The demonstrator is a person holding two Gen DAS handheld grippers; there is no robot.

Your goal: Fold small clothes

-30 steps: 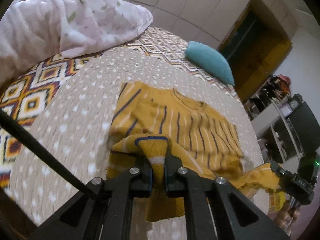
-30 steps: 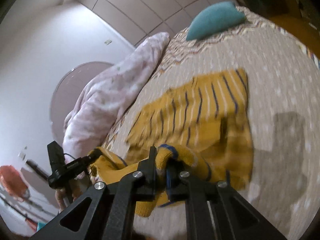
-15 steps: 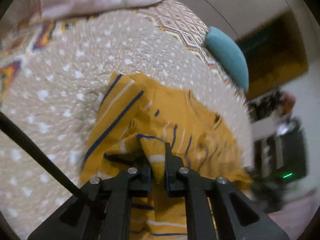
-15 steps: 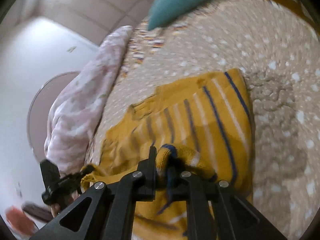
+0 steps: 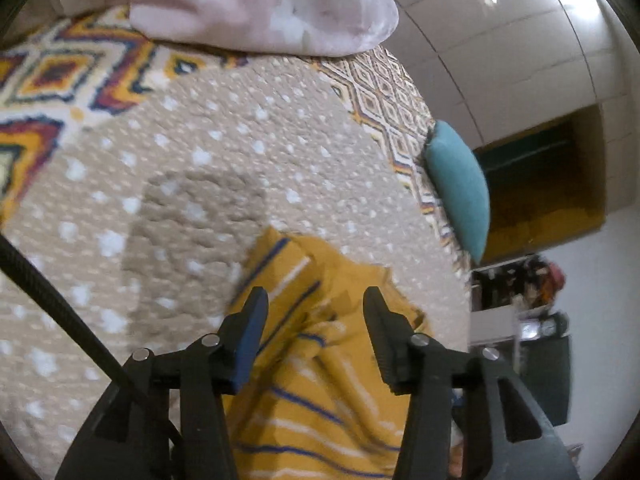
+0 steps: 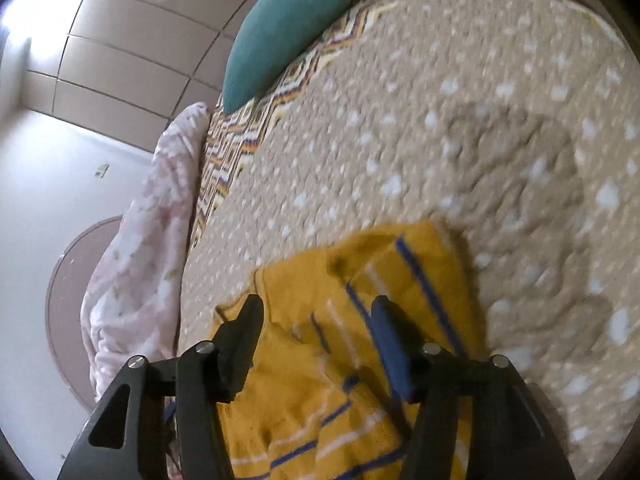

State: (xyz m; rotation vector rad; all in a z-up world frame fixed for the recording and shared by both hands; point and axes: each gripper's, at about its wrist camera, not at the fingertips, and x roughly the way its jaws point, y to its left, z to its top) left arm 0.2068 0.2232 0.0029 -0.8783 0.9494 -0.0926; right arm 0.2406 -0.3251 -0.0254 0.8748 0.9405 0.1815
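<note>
A: Left gripper (image 5: 314,300) status?
B: Jaws spread wide, holding nothing. The yellow striped shirt (image 5: 320,380) lies directly beneath and ahead, on the bedspread (image 5: 200,168).
A: Right gripper (image 6: 316,308)?
B: Identical: wide apart, empty, shirt below.

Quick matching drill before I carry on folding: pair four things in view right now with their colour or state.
Things:
1. left hand-held gripper
2. striped shirt
3. cushion
4. blanket

Descriptions:
A. teal, at the far edge of the bed
B. pale pink, bunched up
C. open, holding nothing
D. mustard with blue and white stripes, lying on the dotted bedspread

Pairs: 1-C, 2-D, 3-A, 4-B
</note>
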